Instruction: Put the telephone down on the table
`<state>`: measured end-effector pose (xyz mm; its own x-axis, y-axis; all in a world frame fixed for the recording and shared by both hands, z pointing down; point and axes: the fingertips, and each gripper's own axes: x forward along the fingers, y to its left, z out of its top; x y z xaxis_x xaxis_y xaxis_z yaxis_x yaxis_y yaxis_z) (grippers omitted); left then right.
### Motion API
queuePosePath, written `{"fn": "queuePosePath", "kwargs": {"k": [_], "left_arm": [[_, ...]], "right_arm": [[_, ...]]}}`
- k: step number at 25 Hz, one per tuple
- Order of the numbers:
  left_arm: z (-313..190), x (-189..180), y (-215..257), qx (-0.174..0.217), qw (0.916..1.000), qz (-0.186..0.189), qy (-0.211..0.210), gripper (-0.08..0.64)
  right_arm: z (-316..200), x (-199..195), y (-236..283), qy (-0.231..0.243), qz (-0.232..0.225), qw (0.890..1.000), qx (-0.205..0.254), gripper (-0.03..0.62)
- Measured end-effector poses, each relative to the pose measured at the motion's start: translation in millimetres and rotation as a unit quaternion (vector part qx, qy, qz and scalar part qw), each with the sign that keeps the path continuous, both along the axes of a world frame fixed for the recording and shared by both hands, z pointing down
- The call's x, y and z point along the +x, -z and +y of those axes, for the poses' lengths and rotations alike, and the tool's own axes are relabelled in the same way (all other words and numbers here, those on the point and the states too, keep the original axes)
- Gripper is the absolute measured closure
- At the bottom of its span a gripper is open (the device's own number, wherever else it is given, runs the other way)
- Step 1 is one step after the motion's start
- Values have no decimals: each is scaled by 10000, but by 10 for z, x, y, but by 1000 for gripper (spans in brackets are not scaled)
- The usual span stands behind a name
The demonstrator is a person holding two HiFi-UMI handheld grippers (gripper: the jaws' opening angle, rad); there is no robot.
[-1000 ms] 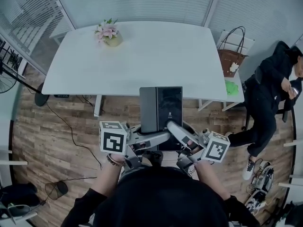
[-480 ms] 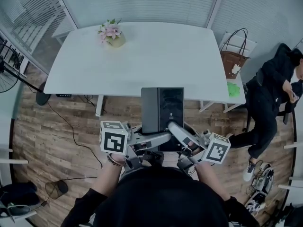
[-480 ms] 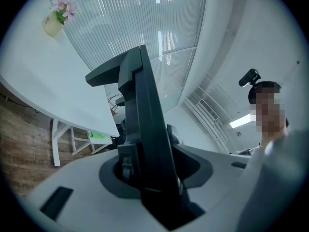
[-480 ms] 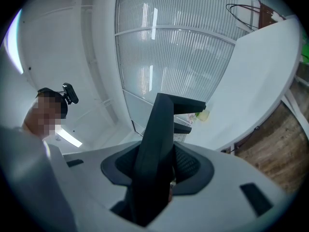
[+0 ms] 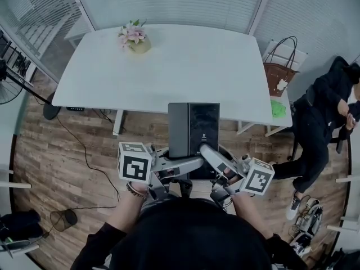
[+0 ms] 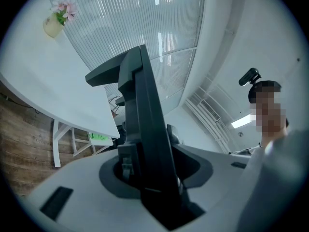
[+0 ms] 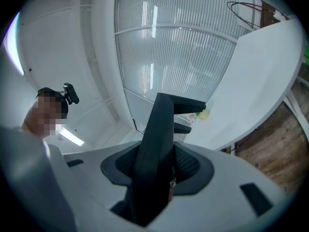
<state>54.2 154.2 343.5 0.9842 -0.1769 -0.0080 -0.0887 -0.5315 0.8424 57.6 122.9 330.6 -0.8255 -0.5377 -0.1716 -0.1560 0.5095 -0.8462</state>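
From the head view, the telephone (image 5: 194,129) is a dark slab held in the air in front of the person, its far end reaching over the near edge of the white table (image 5: 185,61); no view shows it resting there. The left gripper (image 5: 194,162) clamps its near left side and the right gripper (image 5: 207,151) its near right side. Only this view takes in the whole table, the wooden floor (image 5: 56,151), a seated person (image 5: 320,106) at the right, and a brown handbag (image 5: 275,72) standing open beyond the table's right end – what it holds cannot be made out. A vase (image 5: 138,45) at the far left corner holds pink flowers (image 5: 131,34). The left gripper view shows what the head view cannot: both jaws pressed against the telephone's two faces, the slab seen edge-on, with the vase far off at upper left and a green patch (image 6: 99,137) under the table's edge. The right gripper view shows its jaws likewise closed on the telephone – plus the handbag's handles at upper right and window blinds (image 7: 178,57) behind.
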Motion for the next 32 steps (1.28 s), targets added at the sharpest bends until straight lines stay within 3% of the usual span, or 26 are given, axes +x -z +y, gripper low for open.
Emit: {"fn": "queuePosePath", "kwargs": {"k": [13,32], "left_arm": [[-172,-68,-84,-31,10000,-79,-34,360],[-1371,-227,-107,61,9996,-111,-247,360]], "right_arm": [[-173,-68,-98,2,12,10000,-69,421],[-1369,-219,-115,-180,58,9998,-47,420]]}}
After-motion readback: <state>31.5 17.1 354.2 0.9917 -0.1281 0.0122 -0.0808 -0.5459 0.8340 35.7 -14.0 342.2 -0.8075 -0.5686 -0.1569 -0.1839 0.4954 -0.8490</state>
